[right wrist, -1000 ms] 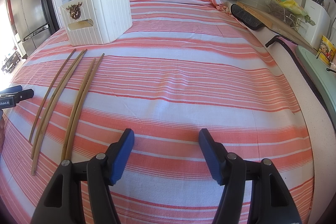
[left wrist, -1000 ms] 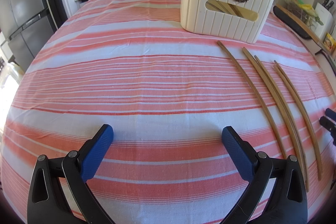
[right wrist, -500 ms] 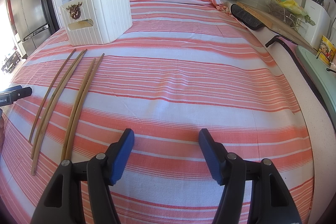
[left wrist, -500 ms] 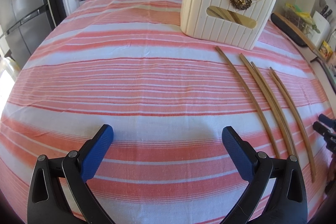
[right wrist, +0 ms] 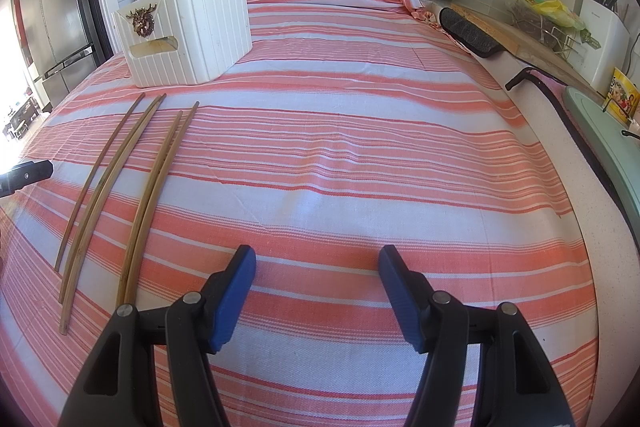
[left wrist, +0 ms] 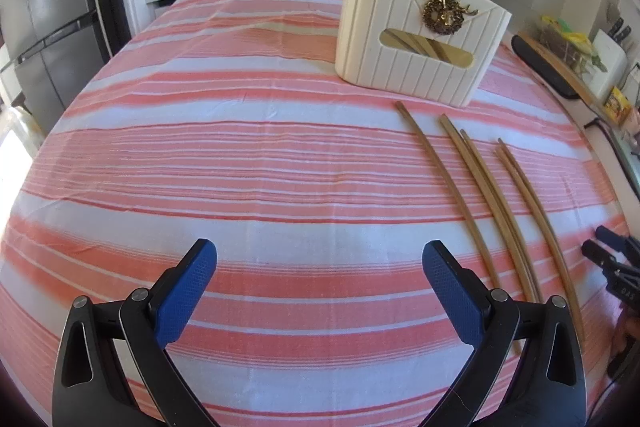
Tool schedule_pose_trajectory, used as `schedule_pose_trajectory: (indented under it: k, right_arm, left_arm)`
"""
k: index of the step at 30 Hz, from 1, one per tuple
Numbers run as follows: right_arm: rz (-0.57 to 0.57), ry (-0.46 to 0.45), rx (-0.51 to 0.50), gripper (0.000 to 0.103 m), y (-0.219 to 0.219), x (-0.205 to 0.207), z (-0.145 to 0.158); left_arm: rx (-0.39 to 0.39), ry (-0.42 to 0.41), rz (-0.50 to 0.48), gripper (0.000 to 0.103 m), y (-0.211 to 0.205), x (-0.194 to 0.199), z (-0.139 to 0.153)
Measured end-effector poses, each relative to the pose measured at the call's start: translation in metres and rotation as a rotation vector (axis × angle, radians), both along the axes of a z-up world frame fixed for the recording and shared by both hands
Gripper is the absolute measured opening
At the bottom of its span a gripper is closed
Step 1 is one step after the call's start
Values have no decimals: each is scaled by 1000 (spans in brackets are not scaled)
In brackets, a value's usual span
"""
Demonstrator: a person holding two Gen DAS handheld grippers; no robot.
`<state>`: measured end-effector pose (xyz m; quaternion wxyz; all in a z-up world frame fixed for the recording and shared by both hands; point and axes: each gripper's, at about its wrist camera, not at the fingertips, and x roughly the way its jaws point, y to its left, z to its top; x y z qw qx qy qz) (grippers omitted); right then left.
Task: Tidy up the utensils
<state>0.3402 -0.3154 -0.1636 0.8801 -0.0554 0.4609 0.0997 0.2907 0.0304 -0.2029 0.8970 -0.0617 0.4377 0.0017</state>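
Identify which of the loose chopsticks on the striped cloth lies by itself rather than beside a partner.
The lone chopstick on the far side from the right gripper. The other four lie in two close pairs; this one has cloth on both sides.

Both wrist views look steeply down and forward, low over the striped cloth (left wrist: 240, 155), sharing the chopsticks (left wrist: 472, 195) and white holder (right wrist: 188, 31) toward the stove.

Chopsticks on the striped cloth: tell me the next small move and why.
Probably bring the right gripper over to the nearest chopstick pair. Both grippers are open and empty; the left gripper hovers over bare cloth. Five chopsticks lie loose in front of the white holder, which already has some inside.
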Motion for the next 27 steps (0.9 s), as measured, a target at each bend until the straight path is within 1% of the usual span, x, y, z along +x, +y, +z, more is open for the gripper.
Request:
schedule_pose_trajectory:
  k: [4, 10, 15, 19, 21, 23, 24, 25, 26, 27]
  right_arm:
    - [0, 0, 0, 65, 0, 0, 0]
    - [0, 0, 0, 65, 0, 0, 0]
    - [0, 0, 0, 65, 0, 0, 0]
    - [0, 0, 0, 65, 0, 0, -1]
    - [0, 0, 0, 65, 0, -1, -1]
    - [0, 0, 1, 65, 0, -1, -1]
    - [-1, -2, 3, 65, 0, -1, 0]
    - [-4, -8, 2, 65, 0, -2, 1]
    - [-5, -19, 1, 65, 0, -3, 3]
    - [12, -30, 16, 65, 2, -5, 7]
  left_arm:
    - [-34, 3, -12, 103, -6, 3, 5]
    - [-126, 39, 21, 103, -4, 13, 1]
    - [-140, 38, -1, 102, -23, 18, 4]
    - [-102, 38, -27, 102, -46, 29, 4]
    - [-64, 42, -25, 102, -57, 37, 1]
    - [6, 48, -20, 100, -67, 44, -3]
    - [44, 49, -20, 97, -71, 46, -4]
    - [78, 54, -26, 85, -75, 48, -6]
    - [96, 65, -35, 74, -77, 50, -8]
    - [104, 51, -42, 74, -79, 49, -7]
